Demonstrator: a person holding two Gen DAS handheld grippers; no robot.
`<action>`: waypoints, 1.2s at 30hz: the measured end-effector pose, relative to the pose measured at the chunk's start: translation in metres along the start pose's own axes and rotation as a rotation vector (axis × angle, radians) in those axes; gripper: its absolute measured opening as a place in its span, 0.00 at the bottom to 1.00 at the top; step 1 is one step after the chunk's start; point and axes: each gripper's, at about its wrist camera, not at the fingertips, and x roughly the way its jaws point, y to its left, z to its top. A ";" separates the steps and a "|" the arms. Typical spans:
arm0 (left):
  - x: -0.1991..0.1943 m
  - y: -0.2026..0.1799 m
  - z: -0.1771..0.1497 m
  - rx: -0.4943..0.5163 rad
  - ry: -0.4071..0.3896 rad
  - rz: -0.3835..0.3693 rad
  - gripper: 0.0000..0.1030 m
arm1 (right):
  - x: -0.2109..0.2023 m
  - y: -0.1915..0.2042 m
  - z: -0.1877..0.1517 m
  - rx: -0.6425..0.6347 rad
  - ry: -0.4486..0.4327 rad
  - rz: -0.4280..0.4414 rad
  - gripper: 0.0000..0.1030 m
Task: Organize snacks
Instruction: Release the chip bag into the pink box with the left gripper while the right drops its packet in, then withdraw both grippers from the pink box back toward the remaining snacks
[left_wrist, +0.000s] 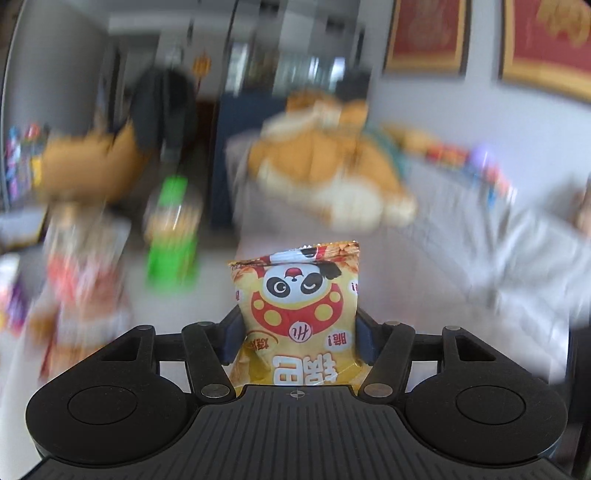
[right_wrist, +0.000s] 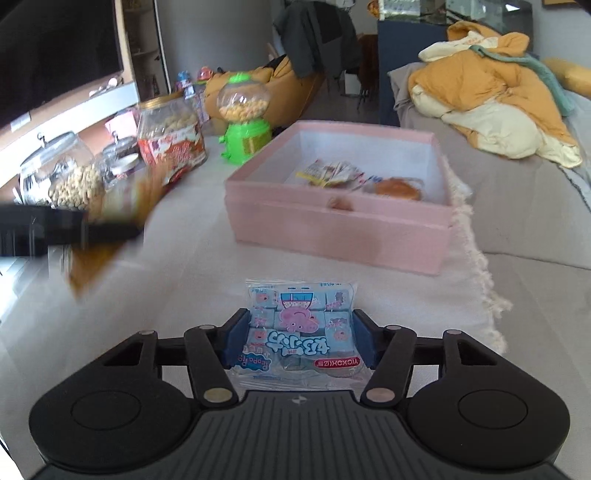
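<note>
My left gripper (left_wrist: 297, 332) is shut on a yellow panda snack bag (left_wrist: 295, 314) and holds it upside down in the air; the scene behind it is blurred. That gripper and its bag show blurred at the left of the right wrist view (right_wrist: 74, 229). My right gripper (right_wrist: 299, 336) is shut on a clear blue Peppa Pig snack pack (right_wrist: 301, 332) just above the white tablecloth (right_wrist: 184, 266). An open pink box (right_wrist: 332, 221) stands ahead, with several snack packets (right_wrist: 328, 173) and a round bun (right_wrist: 397, 188) inside.
A green gumball dispenser (right_wrist: 242, 118), a plastic snack jar (right_wrist: 170, 136) and glass jars of nuts (right_wrist: 62, 177) line the table's left side. A sofa with an orange and cream jacket (right_wrist: 487, 96) lies at the right. A TV (right_wrist: 55, 55) hangs at the left.
</note>
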 end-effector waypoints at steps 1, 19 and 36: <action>0.011 -0.002 0.018 -0.013 -0.016 -0.022 0.66 | -0.006 -0.002 0.002 0.000 -0.018 -0.002 0.58; 0.098 0.066 0.001 -0.181 0.037 -0.012 0.62 | -0.010 -0.030 0.009 0.007 -0.059 -0.027 0.57; -0.009 0.212 -0.083 -0.366 0.015 0.348 0.62 | 0.067 -0.011 0.179 0.118 0.024 -0.078 0.76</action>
